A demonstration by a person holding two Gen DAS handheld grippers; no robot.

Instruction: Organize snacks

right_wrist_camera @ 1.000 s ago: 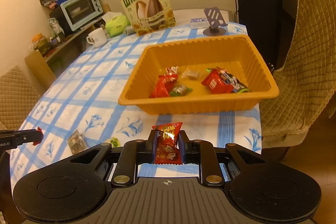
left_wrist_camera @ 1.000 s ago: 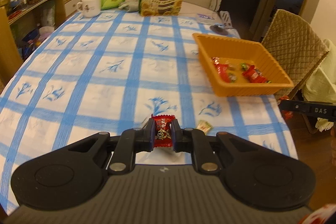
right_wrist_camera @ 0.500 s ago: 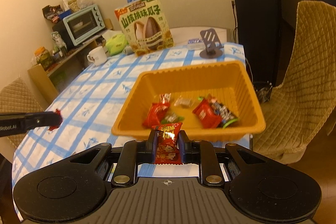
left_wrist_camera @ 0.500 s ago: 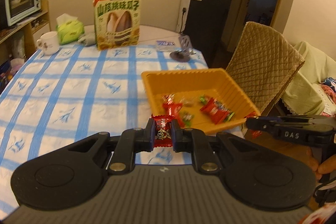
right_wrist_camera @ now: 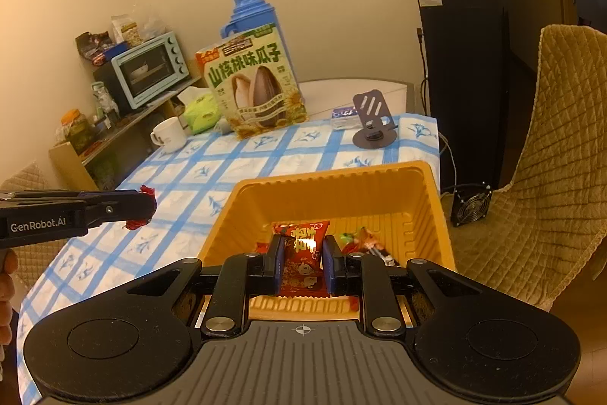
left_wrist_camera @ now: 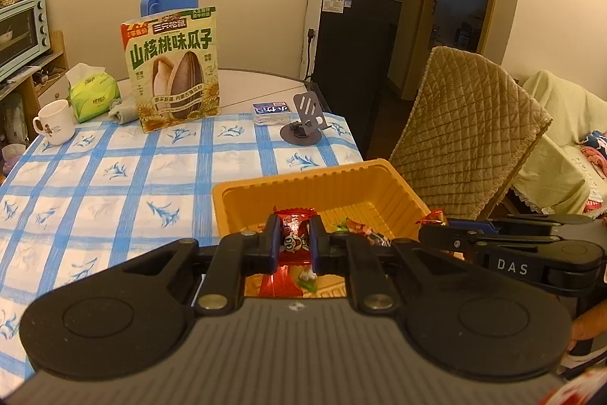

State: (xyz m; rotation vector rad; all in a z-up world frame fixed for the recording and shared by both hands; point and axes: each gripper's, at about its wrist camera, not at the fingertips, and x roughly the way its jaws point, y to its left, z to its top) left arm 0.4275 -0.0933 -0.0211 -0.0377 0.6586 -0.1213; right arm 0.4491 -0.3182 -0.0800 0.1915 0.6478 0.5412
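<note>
Left tongs (left_wrist_camera: 295, 241) clench a red wrapped candy (left_wrist_camera: 294, 234); right tongs (right_wrist_camera: 302, 262) clench a red-and-gold snack packet (right_wrist_camera: 302, 259). Both hover above the orange tray (right_wrist_camera: 334, 190) holding candies, on the checked worktop (left_wrist_camera: 114, 185).

Left gripper (left_wrist_camera: 295, 240), formerly low over the surface (left_wrist_camera: 114, 177) well left of the orange tray (left_wrist_camera: 303, 183), now hangs at the tray's near edge with its red candy (left_wrist_camera: 295, 234). Right gripper (right_wrist_camera: 302, 262), formerly short of the tray's near wall, now holds its red packet (right_wrist_camera: 303, 253) over the interior.
</note>
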